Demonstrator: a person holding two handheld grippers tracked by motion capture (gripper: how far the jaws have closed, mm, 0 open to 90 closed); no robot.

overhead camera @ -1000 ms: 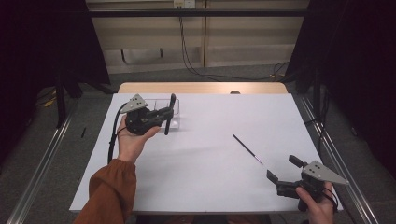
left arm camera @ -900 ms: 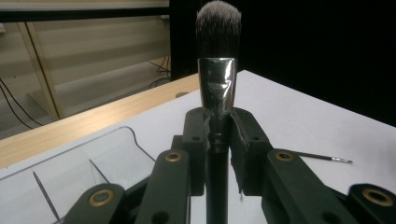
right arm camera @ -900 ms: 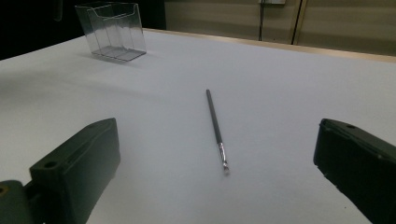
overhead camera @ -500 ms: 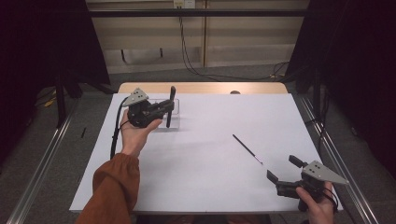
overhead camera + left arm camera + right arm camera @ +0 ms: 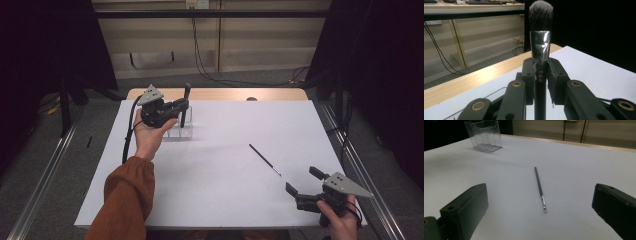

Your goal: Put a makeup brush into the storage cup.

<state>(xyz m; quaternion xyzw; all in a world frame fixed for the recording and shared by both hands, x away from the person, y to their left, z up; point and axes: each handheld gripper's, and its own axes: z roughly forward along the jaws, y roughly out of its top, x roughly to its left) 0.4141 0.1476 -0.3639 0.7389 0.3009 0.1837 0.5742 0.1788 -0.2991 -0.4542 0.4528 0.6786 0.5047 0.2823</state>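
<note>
In the high view, upper left of the frame, our left gripper carries a black-handled makeup brush with a chrome collar and a soft dark head, held upright just above a clear plastic compartment holder on the white table. At lower right, our right gripper rests with its jaws spread wide and empty, a thin black liner brush lying on the sheet just ahead of it.

In the left gripper view, the jaws are nearly closed, pinching the brush handle just below the shiny collar in the centre of the frame. We judge the brush light and stiff along the handle, its smooth finish apt to slip, its bristles soft enough to crush; the handle is the place to hold it.

In the right gripper view, the jaws stand far apart at the bottom corners, touching nothing; the liner brush lies centre frame, the holder at upper left.
</note>
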